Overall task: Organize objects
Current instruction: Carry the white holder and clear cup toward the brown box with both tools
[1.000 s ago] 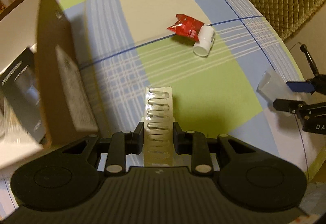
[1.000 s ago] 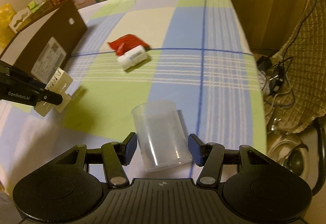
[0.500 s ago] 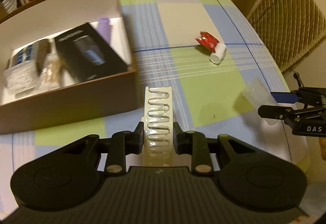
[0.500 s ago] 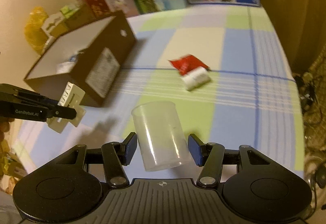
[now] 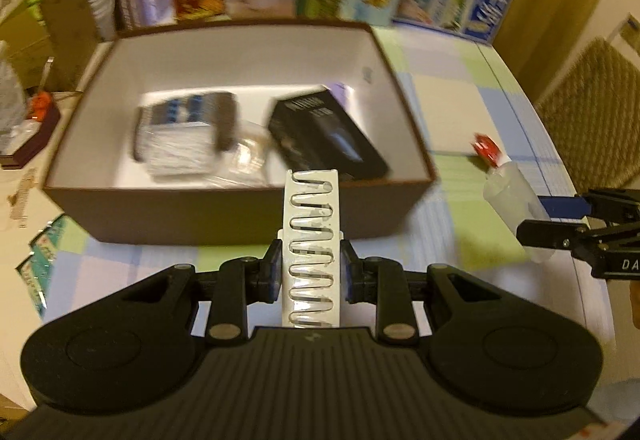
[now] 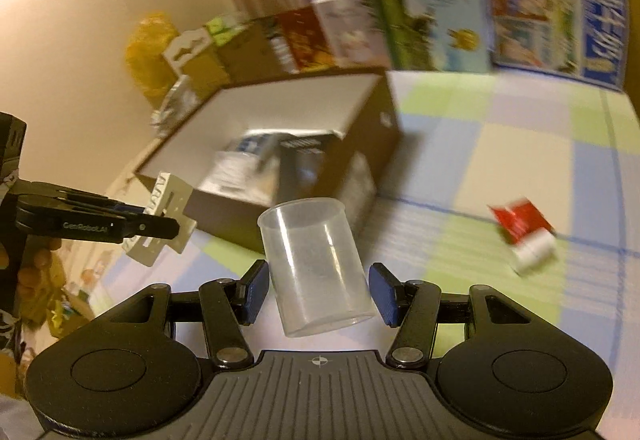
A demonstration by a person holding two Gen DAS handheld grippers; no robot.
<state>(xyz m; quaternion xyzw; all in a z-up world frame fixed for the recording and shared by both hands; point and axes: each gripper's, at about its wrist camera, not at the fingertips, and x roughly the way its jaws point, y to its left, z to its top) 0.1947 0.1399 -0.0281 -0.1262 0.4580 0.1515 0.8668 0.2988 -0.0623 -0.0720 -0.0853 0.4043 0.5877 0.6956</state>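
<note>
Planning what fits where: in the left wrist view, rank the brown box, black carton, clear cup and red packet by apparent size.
1. brown box
2. black carton
3. clear cup, though it sits nearer the camera
4. red packet

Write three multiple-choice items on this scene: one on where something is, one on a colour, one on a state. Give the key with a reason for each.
1. Where is the black packet?
A. inside the box
B. on the tablecloth
C. in the right tongs

2. What colour is the wrapper on the tablecloth?
A. blue
B. red
C. black

3. What do the right tongs hold?
A. nothing
B. a white strip
C. a clear cup

Key:
1 A, it lies within the box's white walls.
2 B, it shows red beside the white tube.
3 C, the cup sits clamped between the pads; the strip is in the left tongs.
</note>
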